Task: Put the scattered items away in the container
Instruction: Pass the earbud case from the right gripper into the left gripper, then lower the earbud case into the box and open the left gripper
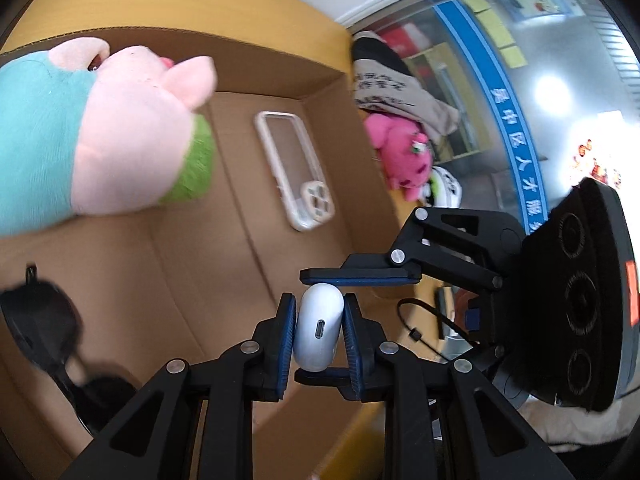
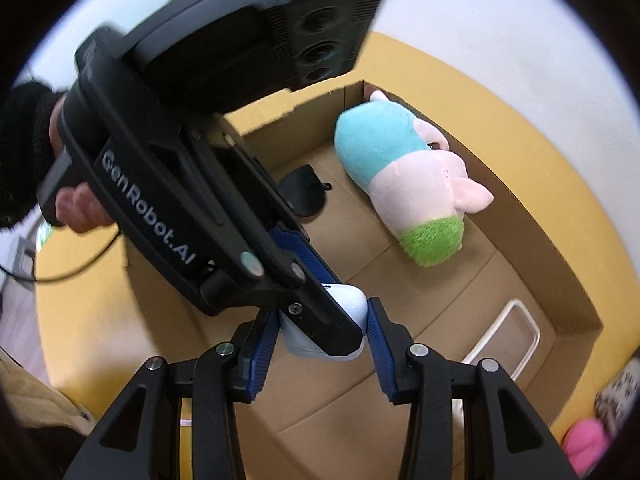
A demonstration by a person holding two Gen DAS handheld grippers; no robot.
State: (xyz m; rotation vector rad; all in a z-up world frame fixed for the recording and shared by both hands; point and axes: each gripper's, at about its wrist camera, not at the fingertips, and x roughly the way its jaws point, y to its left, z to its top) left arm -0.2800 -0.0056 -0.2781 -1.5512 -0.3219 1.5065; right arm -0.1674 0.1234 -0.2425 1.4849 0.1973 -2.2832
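A white earbud case [image 1: 319, 328] hangs over the open cardboard box [image 1: 256, 60], held by both grippers at once. My left gripper [image 1: 319, 332] is shut on its sides. The right gripper's fingers [image 1: 360, 279] cross at a right angle and clamp its top and bottom. In the right wrist view my right gripper [image 2: 322, 340] presses its blue pads on the case [image 2: 356, 306], with the left gripper's finger [image 2: 320, 316] lying across the front and hiding most of it. A hand [image 2: 76, 204] holds the left gripper's handle.
Inside the box lie a pink, teal and green plush pig [image 2: 404, 176], a clear phone case [image 1: 294, 172] and a black object [image 2: 304, 192]. The box sits on a yellow surface [image 2: 520, 112]. Outside it are a pink plush [image 1: 400, 152], clothing [image 1: 384, 80] and a black cable [image 1: 416, 328].
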